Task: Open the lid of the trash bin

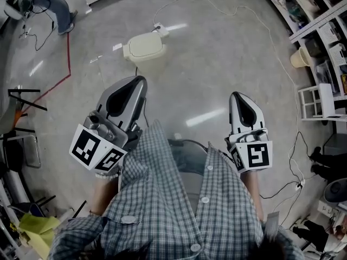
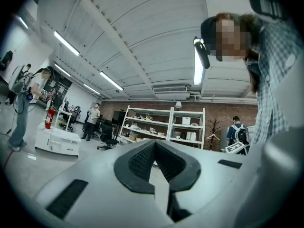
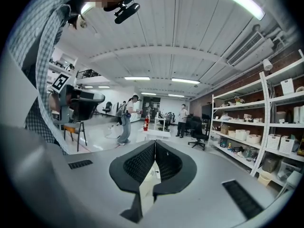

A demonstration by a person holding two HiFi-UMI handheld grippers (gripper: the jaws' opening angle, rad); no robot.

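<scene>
A cream trash bin stands on the grey floor ahead of me, its lid down. The left gripper is held at waist height, pointing toward the bin but well short of it, jaws closed together with nothing between them. Further right, the right gripper is also shut and empty. Neither gripper view shows the bin: the left gripper and the right gripper both face across the room, tips meeting.
A white power strip with a cable lies just behind the bin. A red line runs on the floor to the left. Shelving stands at the right, a black stand at the left. A person stands far left.
</scene>
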